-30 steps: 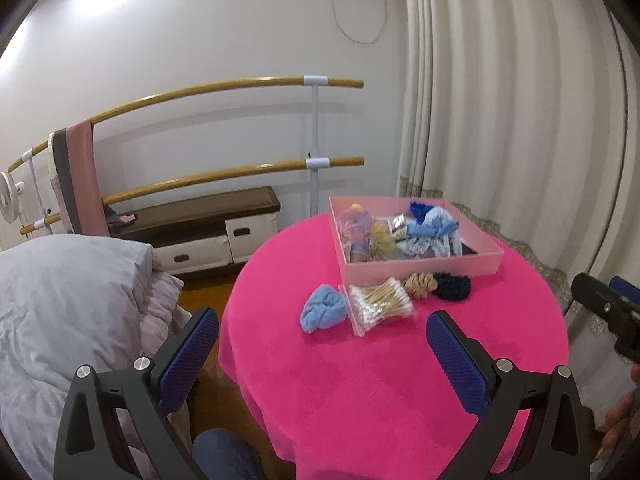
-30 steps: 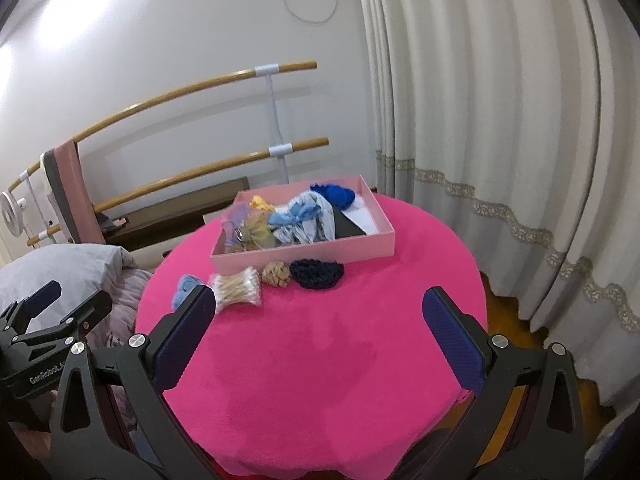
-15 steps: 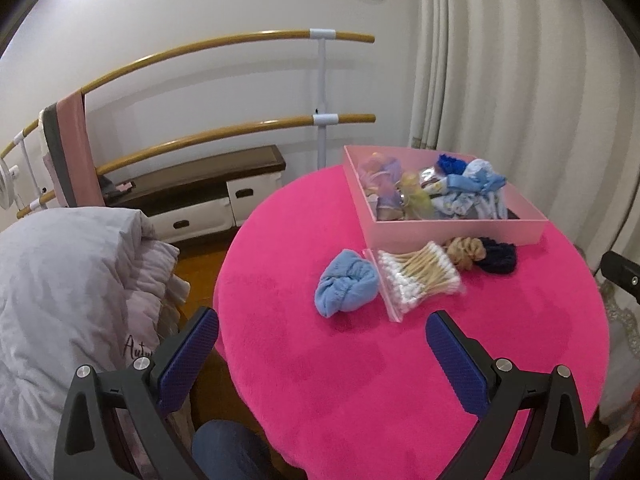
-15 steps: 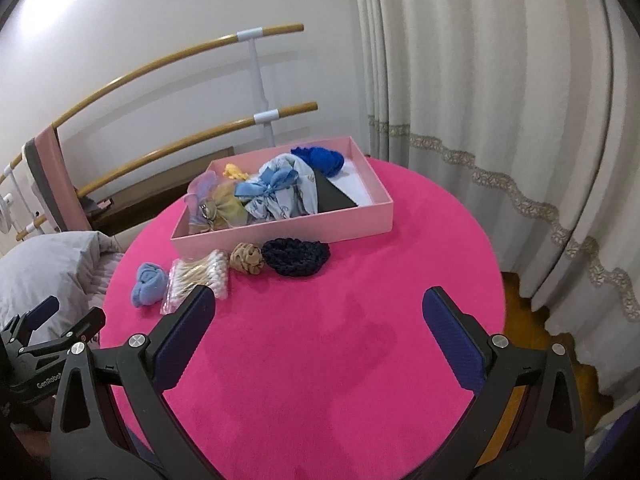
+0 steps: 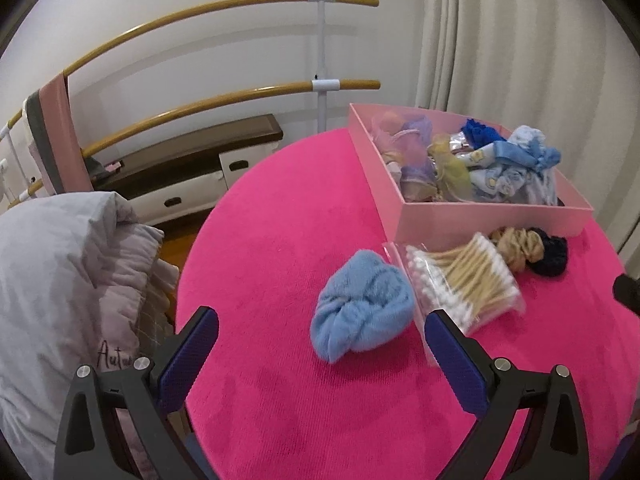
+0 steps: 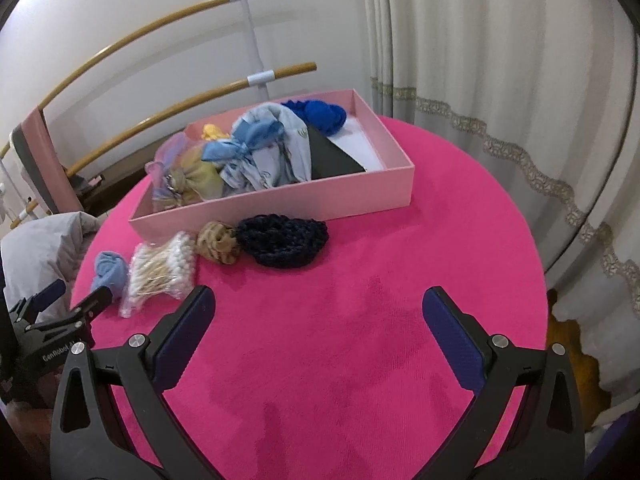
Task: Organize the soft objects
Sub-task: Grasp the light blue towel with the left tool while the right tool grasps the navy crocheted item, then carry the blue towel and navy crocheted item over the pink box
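A light blue cloth bundle (image 5: pixel 362 304) lies on the pink round table (image 5: pixel 280 248), just ahead of my open, empty left gripper (image 5: pixel 320 332). Beside it lie a clear bag of cotton swabs (image 5: pixel 464 280), a tan scrunchie (image 5: pixel 516 246) and a dark navy knitted piece (image 5: pixel 550 254). Behind them a pink box (image 5: pixel 480 216) holds several soft fabric items. In the right wrist view the navy piece (image 6: pixel 282 240), scrunchie (image 6: pixel 218 242), swab bag (image 6: pixel 160 272) and blue bundle (image 6: pixel 109 270) sit before the box (image 6: pixel 280 204). My right gripper (image 6: pixel 318 312) is open and empty over bare tablecloth.
A grey quilt (image 5: pixel 52 280) lies left of the table. Wooden barre rails (image 5: pixel 224 8) and a low dark bench (image 5: pixel 188 160) stand behind. Curtains (image 6: pixel 480 60) hang at the right. The left gripper shows at the right view's left edge (image 6: pixel 52 312).
Both grippers have moved forward and down toward the table; the objects look larger and closer. The blue bundle now sits between the left fingers' line of sight. Nothing on the table moved.
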{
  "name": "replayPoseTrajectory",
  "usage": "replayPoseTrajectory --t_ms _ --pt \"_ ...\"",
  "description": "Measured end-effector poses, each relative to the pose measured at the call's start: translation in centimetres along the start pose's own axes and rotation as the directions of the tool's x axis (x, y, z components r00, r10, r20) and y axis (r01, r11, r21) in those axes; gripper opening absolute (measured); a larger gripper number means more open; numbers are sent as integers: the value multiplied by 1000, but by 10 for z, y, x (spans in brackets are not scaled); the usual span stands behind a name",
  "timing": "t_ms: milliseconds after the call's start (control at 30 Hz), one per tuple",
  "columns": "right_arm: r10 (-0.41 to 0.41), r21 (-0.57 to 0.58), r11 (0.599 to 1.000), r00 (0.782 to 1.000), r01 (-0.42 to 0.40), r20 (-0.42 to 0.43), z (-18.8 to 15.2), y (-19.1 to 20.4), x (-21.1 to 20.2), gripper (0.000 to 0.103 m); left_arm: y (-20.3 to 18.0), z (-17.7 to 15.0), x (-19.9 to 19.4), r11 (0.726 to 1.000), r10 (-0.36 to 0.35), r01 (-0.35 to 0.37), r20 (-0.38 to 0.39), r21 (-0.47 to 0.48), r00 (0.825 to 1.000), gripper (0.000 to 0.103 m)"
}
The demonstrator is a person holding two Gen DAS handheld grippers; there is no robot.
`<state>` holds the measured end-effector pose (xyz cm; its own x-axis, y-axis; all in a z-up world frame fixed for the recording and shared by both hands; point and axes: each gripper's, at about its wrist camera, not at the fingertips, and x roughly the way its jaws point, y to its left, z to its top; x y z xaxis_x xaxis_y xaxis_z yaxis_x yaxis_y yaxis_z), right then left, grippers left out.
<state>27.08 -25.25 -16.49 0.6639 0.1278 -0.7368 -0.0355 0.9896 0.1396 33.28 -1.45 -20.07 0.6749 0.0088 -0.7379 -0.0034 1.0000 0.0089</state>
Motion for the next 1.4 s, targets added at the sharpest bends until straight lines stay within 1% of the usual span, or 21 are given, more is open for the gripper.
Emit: replayPoseTrajectory --t_ms 67,133,200,233,300,333,367,533,567,633,667,700,733,767,833,867,933,1033,1200,1400 --pt "-4 -1 1000 1000 4 -25 3 -1 13 103 2 3 8 1000 -6 6 4 -4 1000 98" --pt "-9 -9 1000 999 8 -49 5 0 24 103 3 8 20 1000 -18 18 -8 -11 1000 91" --pt "-9 -19 1000 998 8 -67 7 2 35 103 6 8 25 998 -61 61 -8 -18 998 78" --pt "-9 -22 1000 997 8 -74 8 3 40 103 6 8 30 997 -71 71 -17 -23 997 74" --pt "-8 -34 999 997 5 -81 10 7 47 103 7 10 34 997 -75 75 -26 -27 997 57" --pt "-9 -40 999 997 6 -83 12 8 51 103 8 11 35 997 -76 75 -27 -30 997 54" --pt "-11 -44 999 996 7 -88 14 9 56 103 8 11 37 997 -73 72 -28 -30 997 50" --pt "-12 -36 999 995 9 -103 22 9 75 100 10 10 37 997 -68 67 -23 -37 997 48" --pt "-10 -37 999 994 6 -105 24 10 78 99 9 10 37 997 -65 64 -23 -34 998 48" --pt "-9 -49 999 994 4 -108 28 13 85 91 5 9 35 998 -53 53 -23 -23 998 48" --pt "-18 -62 998 994 11 -110 30 16 89 89 3 9 35 999 -48 48 -24 -19 999 48" --pt "-19 -78 997 994 11 -104 31 19 90 86 2 8 36 999 -43 43 -26 -14 999 48" --pt "-13 -82 997 995 4 -102 32 21 90 77 2 8 36 999 -42 41 -29 -13 999 48" --pt "-3 -83 997 995 -5 -98 33 22 89 71 2 8 36 999 -42 42 -29 -13 999 48" --pt "19 -80 996 995 -26 -94 33 23 87 37 1 8 36 999 -42 42 -30 -11 999 47" --pt "29 -82 996 995 -37 -96 32 24 84 32 0 8 36 999 -40 40 -30 -8 999 47" --pt "42 -87 995 994 -51 -98 29 26 81 19 1 8 35 999 -39 39 -29 -3 999 46" --pt "53 -66 996 994 -59 -91 22 23 69 14 3 7 31 999 -45 45 -30 -6 999 44" --pt "62 -27 998 995 -64 -75 14 6 53 14 6 6 19 999 -47 47 -17 -12 999 43" --pt "71 -10 997 996 -72 -53 9 -8 32 14 7 5 -3 999 -51 51 12 -8 999 43"
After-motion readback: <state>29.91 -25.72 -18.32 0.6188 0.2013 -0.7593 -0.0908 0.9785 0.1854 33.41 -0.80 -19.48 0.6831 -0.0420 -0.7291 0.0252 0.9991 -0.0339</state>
